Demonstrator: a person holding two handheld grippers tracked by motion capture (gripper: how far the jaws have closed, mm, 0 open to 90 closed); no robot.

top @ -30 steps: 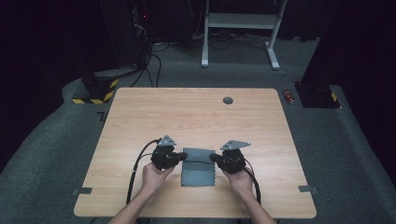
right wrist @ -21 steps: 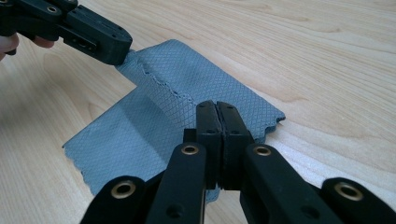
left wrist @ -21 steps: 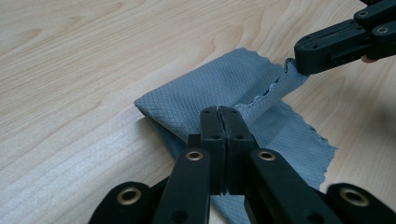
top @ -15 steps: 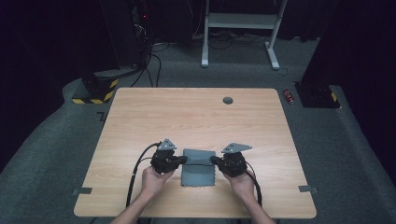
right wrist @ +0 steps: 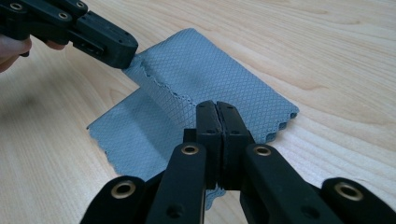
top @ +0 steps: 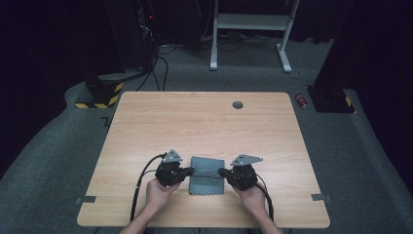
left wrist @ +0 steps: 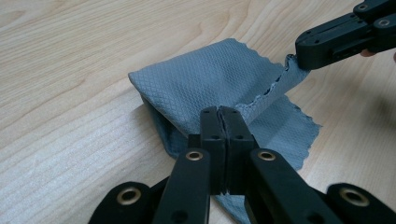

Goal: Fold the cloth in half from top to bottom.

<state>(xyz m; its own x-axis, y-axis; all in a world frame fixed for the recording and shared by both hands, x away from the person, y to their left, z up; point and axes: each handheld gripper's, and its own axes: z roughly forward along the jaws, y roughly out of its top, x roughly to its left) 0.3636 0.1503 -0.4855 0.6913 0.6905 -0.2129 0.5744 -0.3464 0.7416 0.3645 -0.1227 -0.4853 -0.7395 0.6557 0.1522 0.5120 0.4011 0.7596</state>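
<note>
A grey cloth (top: pixel 207 174) lies on the wooden table (top: pixel 204 122) near its front edge, at about six o'clock from the table's middle. The left gripper (top: pixel 191 170) sits at the cloth's nine o'clock side, its jaws clenched on the cloth's raised edge. The right gripper (top: pixel 222 172) sits at the three o'clock side, likewise clamped on that lifted edge, which stretches between them.

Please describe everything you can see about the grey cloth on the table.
The grey cloth looks like thin microfibre with a fine diamond weave and scalloped edges. It lies folded near the front edge of the wooden table. The left tongs and right tongs are each shut on an opposite end of its upper edge, lifting that edge slightly while the lower layer rests flat.
</note>
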